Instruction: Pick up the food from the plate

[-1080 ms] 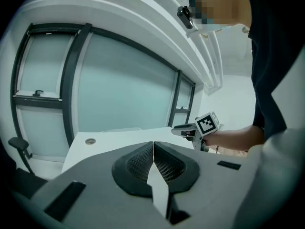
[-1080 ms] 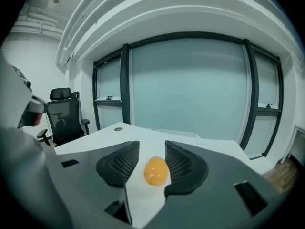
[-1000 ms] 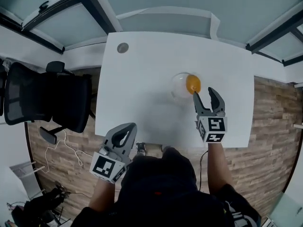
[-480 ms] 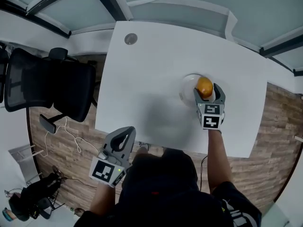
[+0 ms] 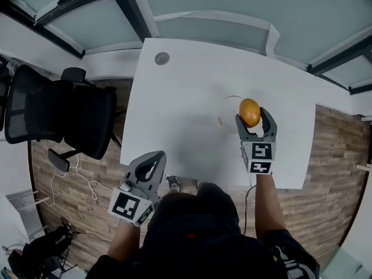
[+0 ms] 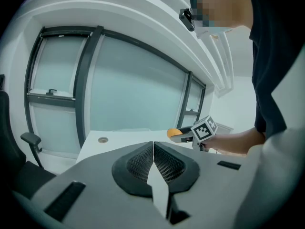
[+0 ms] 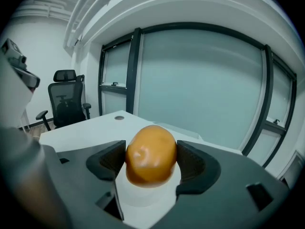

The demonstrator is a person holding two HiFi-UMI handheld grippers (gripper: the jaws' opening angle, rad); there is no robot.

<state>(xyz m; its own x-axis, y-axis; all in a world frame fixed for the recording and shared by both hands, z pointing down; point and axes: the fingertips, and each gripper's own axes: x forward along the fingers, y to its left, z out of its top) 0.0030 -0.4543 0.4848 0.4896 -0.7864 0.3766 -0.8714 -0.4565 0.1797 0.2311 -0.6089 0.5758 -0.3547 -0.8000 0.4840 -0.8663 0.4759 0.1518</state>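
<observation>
An orange, rounded piece of food (image 5: 250, 111) sits between the jaws of my right gripper (image 5: 251, 116), and both pads press its sides. In the right gripper view the food (image 7: 151, 152) fills the gap of the gripper (image 7: 151, 162), with the white plate (image 7: 143, 194) showing below it. From the head view the clear plate (image 5: 226, 110) lies faintly on the white table (image 5: 180, 103), just left of the food. My left gripper (image 5: 152, 163) hangs off the table's near edge, shut and holding nothing (image 6: 153, 149). The left gripper view shows the food (image 6: 172, 132) far off.
A black office chair (image 5: 58, 118) stands left of the table. A round cable grommet (image 5: 162, 58) sits at the table's far left corner. Glass walls with dark frames (image 7: 200, 89) run behind the table. Wood floor lies on both sides.
My right gripper reached forward from short of the plate, took the orange food between its jaws and now holds it just right of the plate. The left gripper stayed put.
</observation>
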